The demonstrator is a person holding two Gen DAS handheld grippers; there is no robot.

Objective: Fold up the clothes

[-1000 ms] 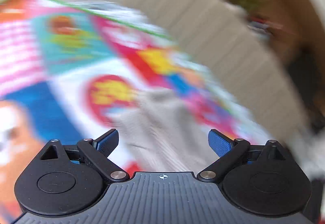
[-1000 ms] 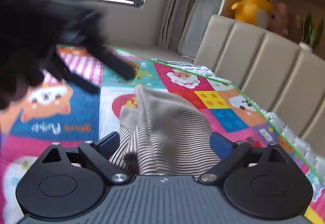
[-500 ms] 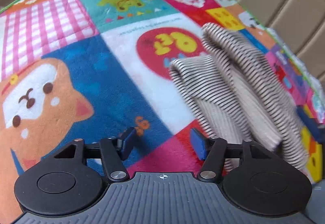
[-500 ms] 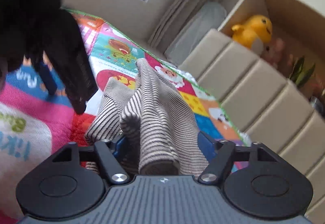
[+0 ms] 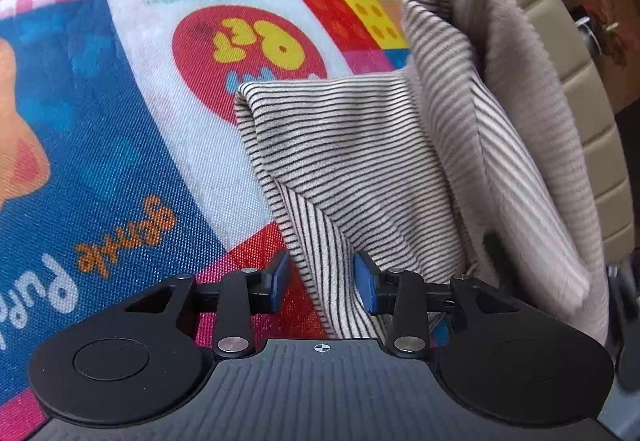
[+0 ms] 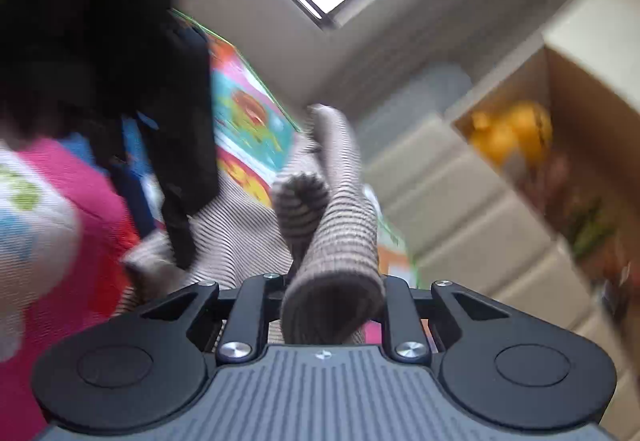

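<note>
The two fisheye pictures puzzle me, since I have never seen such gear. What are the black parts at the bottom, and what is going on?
No robot here: a person holds one pair of tongs in each hand, and a camera on each looks along its fingers. The black parts are the tongs themselves. The left view shows the left tongs, blue pads around an edge of a striped garment but not yet pressed shut, over a colourful play mat. The blurred right view shows the right tongs gripping a bunched part of the same garment. Behind are beige cushions.
</note>
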